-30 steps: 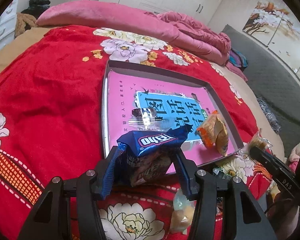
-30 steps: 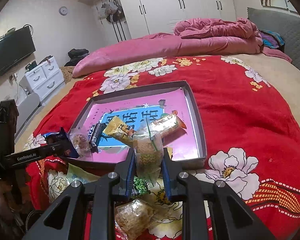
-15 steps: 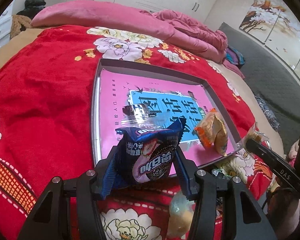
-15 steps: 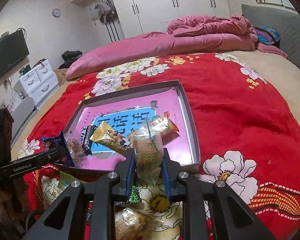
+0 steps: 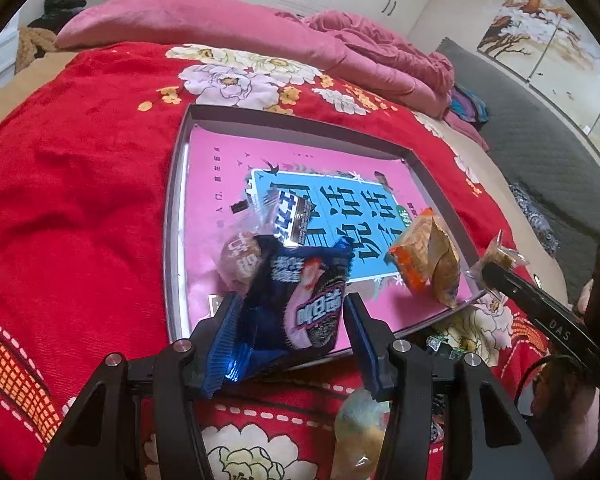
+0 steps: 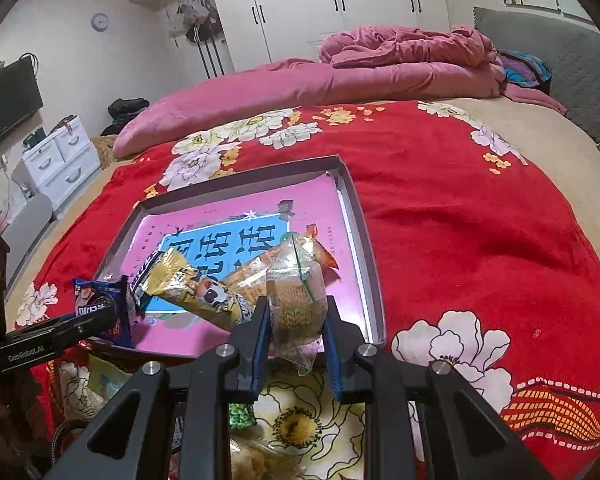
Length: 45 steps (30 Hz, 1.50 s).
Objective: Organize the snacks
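Blue foil is crinkling in my left gripper (image 5: 288, 332), which is clamping the cookie packet (image 5: 300, 300) over the tray's (image 5: 172, 240) near edge; I am aiming past the snacks lying there. From the right view, my right gripper (image 6: 296, 320) is pinching the clear cracker bag (image 6: 296, 300) above the near rim, so I am planning a low release.

A bed under a red floral blanket (image 6: 452, 216) carries a shallow grey tray (image 6: 374, 280) with a pink printed bottom. A rumpled pink quilt (image 6: 340, 76) lies along the far side, and loose snack packets (image 6: 240, 416) sit by the near edge.
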{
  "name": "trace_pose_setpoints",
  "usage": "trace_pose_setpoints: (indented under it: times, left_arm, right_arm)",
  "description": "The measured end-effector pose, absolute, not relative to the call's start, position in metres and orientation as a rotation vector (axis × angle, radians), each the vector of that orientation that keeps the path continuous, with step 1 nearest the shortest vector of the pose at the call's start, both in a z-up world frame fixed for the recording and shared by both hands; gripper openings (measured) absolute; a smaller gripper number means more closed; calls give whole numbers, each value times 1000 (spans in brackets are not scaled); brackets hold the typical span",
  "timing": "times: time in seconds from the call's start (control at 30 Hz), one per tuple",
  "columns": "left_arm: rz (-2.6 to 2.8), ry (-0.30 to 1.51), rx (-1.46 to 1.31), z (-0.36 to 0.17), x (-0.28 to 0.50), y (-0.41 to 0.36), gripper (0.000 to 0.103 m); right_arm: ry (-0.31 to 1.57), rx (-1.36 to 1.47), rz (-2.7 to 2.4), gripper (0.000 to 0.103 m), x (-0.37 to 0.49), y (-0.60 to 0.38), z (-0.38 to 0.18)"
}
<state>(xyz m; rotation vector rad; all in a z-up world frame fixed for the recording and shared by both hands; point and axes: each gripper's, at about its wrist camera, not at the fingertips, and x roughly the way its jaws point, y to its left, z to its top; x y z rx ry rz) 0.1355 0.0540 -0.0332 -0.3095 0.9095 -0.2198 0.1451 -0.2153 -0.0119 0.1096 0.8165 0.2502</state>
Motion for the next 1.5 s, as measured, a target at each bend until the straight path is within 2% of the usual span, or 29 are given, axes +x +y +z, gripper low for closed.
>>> trace_pose_setpoints:
  times: [1.5]
  left_arm:
    - [-240, 917, -276, -38, 139, 41, 54]
  right_arm:
    - [884, 87, 229, 25, 157, -212, -30]
